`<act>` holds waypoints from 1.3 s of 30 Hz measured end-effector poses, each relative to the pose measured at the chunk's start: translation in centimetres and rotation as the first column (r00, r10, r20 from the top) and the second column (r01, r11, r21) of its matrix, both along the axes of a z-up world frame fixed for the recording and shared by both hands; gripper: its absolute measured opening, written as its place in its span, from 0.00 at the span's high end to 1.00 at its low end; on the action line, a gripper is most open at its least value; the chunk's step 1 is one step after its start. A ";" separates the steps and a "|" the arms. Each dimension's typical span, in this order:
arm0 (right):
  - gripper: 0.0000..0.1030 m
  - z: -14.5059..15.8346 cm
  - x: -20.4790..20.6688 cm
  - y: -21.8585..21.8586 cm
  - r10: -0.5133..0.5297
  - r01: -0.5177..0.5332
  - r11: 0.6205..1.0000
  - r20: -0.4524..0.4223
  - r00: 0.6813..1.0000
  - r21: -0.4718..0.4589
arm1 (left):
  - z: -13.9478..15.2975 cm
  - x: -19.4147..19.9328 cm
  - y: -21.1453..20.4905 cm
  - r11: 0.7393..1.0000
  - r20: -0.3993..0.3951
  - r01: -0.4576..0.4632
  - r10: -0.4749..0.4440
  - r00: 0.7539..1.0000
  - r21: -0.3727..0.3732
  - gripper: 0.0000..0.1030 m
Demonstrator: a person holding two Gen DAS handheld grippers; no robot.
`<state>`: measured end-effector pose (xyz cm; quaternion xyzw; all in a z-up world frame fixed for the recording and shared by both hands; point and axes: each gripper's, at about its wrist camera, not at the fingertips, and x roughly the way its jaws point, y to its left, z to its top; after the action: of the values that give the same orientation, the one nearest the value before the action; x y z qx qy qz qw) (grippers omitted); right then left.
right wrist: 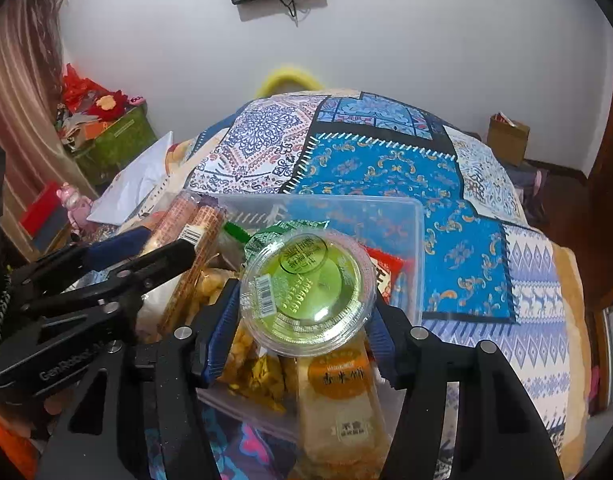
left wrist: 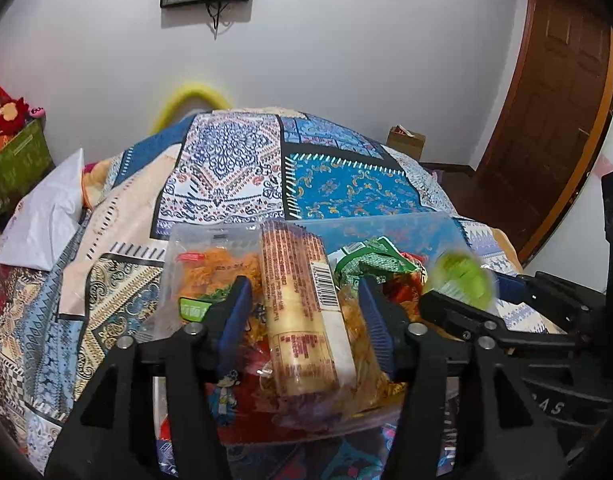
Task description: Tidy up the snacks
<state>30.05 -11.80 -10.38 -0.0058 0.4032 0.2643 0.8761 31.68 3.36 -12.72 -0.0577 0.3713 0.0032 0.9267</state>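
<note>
I am lowering the right gripper [right wrist: 302, 320] over the clear tub [right wrist: 420, 236] on the bed [right wrist: 466, 208]; its fingers are clamping the green jelly cup [right wrist: 306, 292] by the rim. I am advising a level, slow descent into the free right side of the tub, releasing only once the base is resting on something firm. The left gripper [left wrist: 302, 316] is hanging over the long biscuit roll [left wrist: 302, 312], which is lying atop the other packets, fingers part open and clear of its sides. The right wrist view is showing the cup lid and a yellow cracker pack [right wrist: 338, 392] beneath it; the left view is showing the cup only as a green blur, but is revealing the orange snack bag [left wrist: 214, 268].
</note>
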 end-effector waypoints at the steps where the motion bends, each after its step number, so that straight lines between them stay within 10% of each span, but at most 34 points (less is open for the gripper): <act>1: 0.44 0.3 -0.1 -0.2 -0.001 0.001 1.000 0.006 1.000 0.008 | 0.4 -0.4 0.2 1.000 0.010 -0.002 0.002 1.000 -0.011 0.41; 19: 0.38 12.5 -9.9 -3.4 -0.043 0.012 0.994 0.285 0.957 0.108 | 13.3 -13.2 -0.5 1.000 0.304 0.010 -0.012 0.953 0.007 0.37; 23: 0.19 14.6 -13.0 -4.4 -0.060 0.011 0.990 0.348 0.936 0.140 | 15.9 -17.2 -0.8 1.000 0.382 0.004 -0.012 0.924 0.021 0.16; 29: 0.00 16.3 -16.5 -5.0 -0.094 0.029 0.987 0.430 0.898 0.155 | 17.5 -21.1 -0.6 1.000 0.438 -0.008 -0.001 0.899 0.019 0.03; 39: 0.00 16.1 -18.8 -4.9 -0.102 0.039 0.989 0.453 0.886 0.146 | 17.6 -23.3 -0.4 1.000 0.442 -0.021 0.012 0.897 0.016 0.01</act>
<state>11.25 -16.68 5.72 0.0047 0.1664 0.2496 0.9539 8.37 2.93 4.92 -0.0504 0.1508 0.0019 0.9873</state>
